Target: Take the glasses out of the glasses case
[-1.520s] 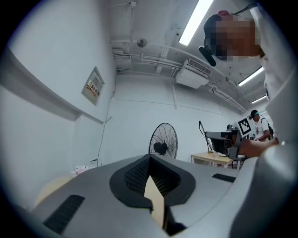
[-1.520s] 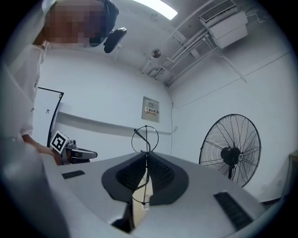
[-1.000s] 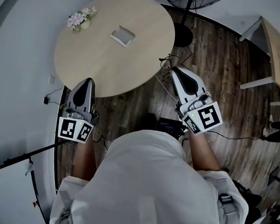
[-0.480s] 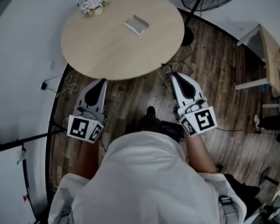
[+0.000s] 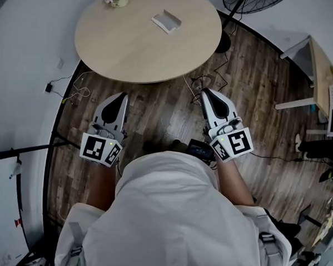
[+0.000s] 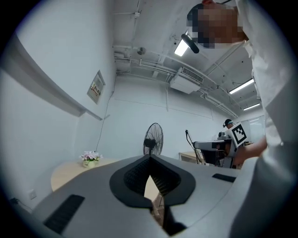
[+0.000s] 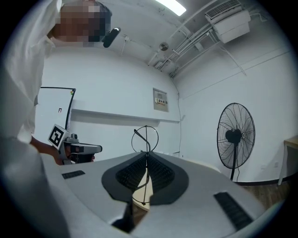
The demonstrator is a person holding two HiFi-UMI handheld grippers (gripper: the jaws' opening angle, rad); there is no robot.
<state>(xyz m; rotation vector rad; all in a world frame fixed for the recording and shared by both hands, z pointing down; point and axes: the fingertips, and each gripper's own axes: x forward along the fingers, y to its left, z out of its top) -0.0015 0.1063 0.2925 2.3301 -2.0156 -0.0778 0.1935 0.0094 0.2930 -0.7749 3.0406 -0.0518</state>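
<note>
On a dark plank floor (image 5: pixel 173 110) stands a round pale-wood table (image 5: pixel 132 50), short of which the wedge-shaped white left gripper (image 5: pixel 121 95) and right gripper (image 5: pixel 205 92) hang, both pairs of ribbed black jaws pressed together empty, well apart from the small rectangular grey glasses case (image 5: pixel 165 21) on the table's far side.
</note>
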